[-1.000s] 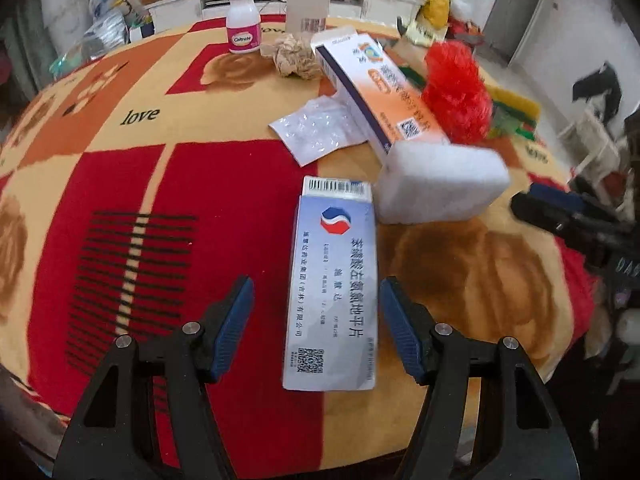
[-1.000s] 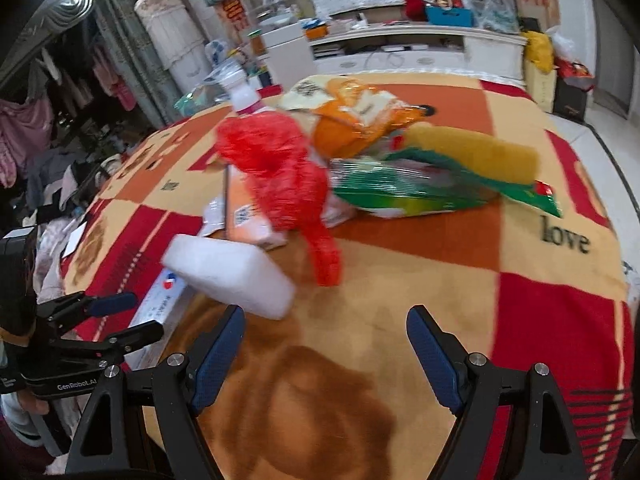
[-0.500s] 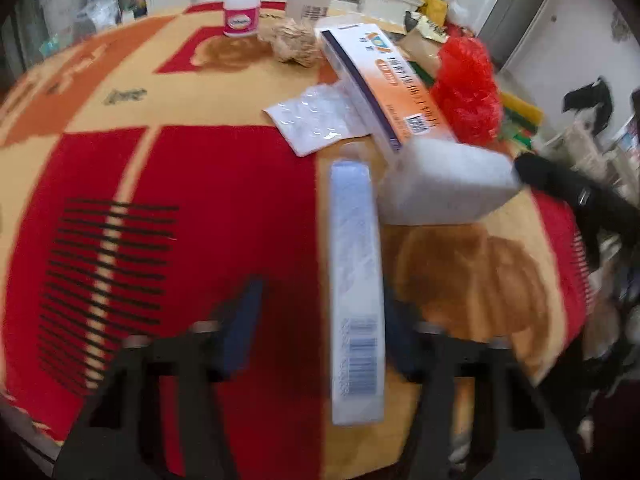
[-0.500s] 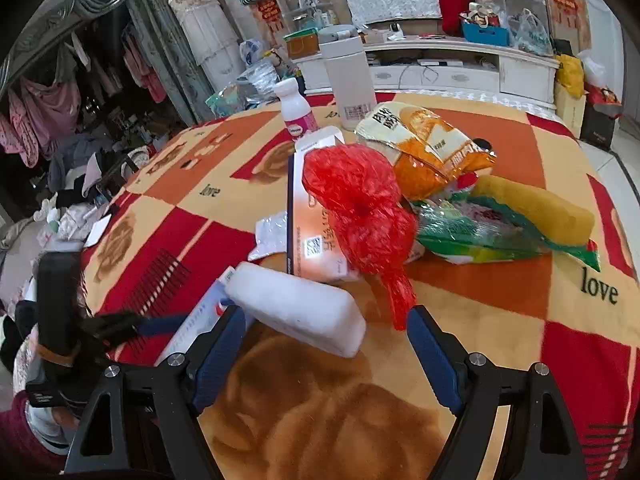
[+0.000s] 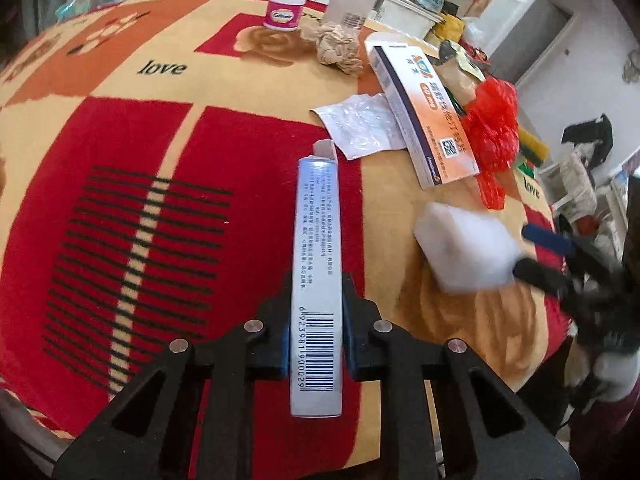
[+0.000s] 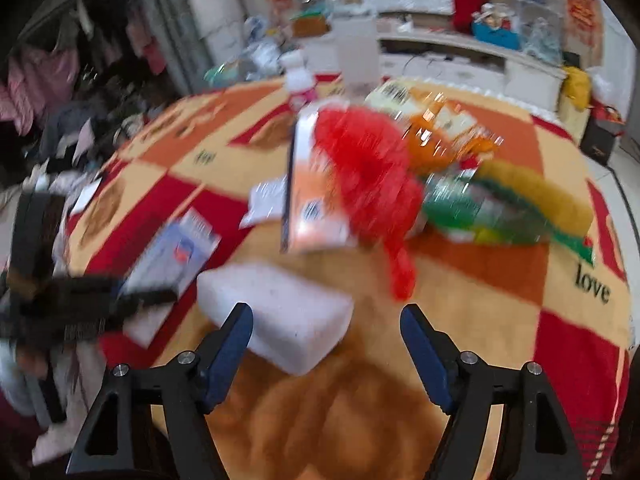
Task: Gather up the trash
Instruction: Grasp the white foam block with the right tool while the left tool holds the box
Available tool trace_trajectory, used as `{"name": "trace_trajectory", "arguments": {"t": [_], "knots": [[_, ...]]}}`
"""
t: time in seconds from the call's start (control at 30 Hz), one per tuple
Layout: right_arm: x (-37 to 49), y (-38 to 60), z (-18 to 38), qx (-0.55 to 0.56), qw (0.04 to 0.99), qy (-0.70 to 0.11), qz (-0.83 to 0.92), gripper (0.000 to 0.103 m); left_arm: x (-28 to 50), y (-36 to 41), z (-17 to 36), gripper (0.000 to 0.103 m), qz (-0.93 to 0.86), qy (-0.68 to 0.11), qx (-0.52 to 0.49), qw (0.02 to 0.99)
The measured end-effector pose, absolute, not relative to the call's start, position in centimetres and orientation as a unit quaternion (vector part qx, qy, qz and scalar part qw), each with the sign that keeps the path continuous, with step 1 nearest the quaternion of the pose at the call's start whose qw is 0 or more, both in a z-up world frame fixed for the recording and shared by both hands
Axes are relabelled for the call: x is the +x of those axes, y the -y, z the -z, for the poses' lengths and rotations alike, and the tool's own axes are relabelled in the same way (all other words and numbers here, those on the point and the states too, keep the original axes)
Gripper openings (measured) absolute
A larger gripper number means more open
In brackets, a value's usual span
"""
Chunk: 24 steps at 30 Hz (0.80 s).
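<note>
Left wrist view shows my left hand-held gripper (image 5: 316, 320) clenched on a slim blue-and-white medicine box (image 5: 317, 264), turned on edge so the barcode side faces the camera; its far end reaches out over the red patch of the patterned blanket (image 5: 120, 160) covering the counter. Just beyond that end lies a clear crumpled wrapper (image 5: 360, 128), touching an orange-and-white carton (image 5: 424, 112), with a red mesh bag (image 5: 492, 128) on the carton's far side. A crumpled brown paper ball (image 5: 336, 48) and a white pill bottle (image 5: 285, 0) sit farther back.

Right wrist view is smeared with motion blur. My right hand-held gripper (image 6: 326, 344) has its jaws closing — the white foam block (image 6: 280, 312) lies between them, nearer the left finger, and the pads are not pressing it. From the left camera the same block (image 5: 464, 252) appears with the right gripper's fingertips at its edge, blurred — I cannot tell whether they touch. Behind the block, the mesh bag (image 6: 368, 176) overlaps the carton (image 6: 312, 200); a green-and-yellow snack packet (image 6: 500, 208) lies to its right, print unreadable.
</note>
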State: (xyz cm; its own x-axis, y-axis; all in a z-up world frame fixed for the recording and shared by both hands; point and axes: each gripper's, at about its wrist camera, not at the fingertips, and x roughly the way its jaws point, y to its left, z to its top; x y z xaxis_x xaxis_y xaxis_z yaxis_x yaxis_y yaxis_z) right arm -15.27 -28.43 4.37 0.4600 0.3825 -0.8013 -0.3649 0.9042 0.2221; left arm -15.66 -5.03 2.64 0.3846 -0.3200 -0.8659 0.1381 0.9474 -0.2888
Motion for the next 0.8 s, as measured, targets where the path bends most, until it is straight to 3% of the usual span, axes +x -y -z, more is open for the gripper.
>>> {"name": "trace_trajectory", "arguments": {"t": [0.13, 0.37, 0.47, 0.6, 0.63, 0.67, 0.7, 0.73, 0.8], "knots": [[-15.7, 27.9, -4.5, -0.003, 0.847, -0.469, -0.250, 0.075, -15.4, 4.9, -2.4, 0.019, 0.141, -0.539, -0.099, 0.825], [-15.2, 24.2, -3.6, -0.100, 0.824, -0.463, -0.310, 0.081, -15.0, 4.5, -2.1, 0.037, 0.160, -0.534, -0.134, 0.819], [-14.7, 22.9, -2.8, -0.159, 0.817, -0.458, -0.312, 0.085, -14.9, 4.8, -2.2, 0.038, 0.161, -0.535, -0.130, 0.819], [-13.7, 23.3, -2.0, -0.157, 0.819, -0.459, -0.308, 0.085, -14.9, 5.4, -2.5, 0.036, 0.162, -0.534, -0.109, 0.823], [-13.6, 23.6, -2.0, -0.147, 0.822, -0.456, -0.309, 0.082, -14.9, 5.4, -2.5, 0.032, 0.163, -0.533, -0.108, 0.823], [-13.5, 23.9, -2.0, -0.143, 0.827, -0.452, -0.302, 0.073, -15.0, 5.4, -2.6, 0.021, 0.163, -0.532, -0.107, 0.824], [-13.5, 24.2, -2.0, -0.142, 0.833, -0.449, -0.291, 0.066, -15.1, 5.5, -2.8, 0.016, 0.160, -0.530, -0.105, 0.826], [-13.3, 24.9, -2.1, -0.129, 0.837, -0.450, -0.282, 0.057, -15.0, 5.5, -3.0, 0.016, 0.159, -0.527, -0.106, 0.828], [-13.2, 26.6, -2.7, -0.075, 0.841, -0.453, -0.285, 0.053, -15.4, 5.8, -3.8, 0.016, 0.165, -0.518, -0.108, 0.832]]}}
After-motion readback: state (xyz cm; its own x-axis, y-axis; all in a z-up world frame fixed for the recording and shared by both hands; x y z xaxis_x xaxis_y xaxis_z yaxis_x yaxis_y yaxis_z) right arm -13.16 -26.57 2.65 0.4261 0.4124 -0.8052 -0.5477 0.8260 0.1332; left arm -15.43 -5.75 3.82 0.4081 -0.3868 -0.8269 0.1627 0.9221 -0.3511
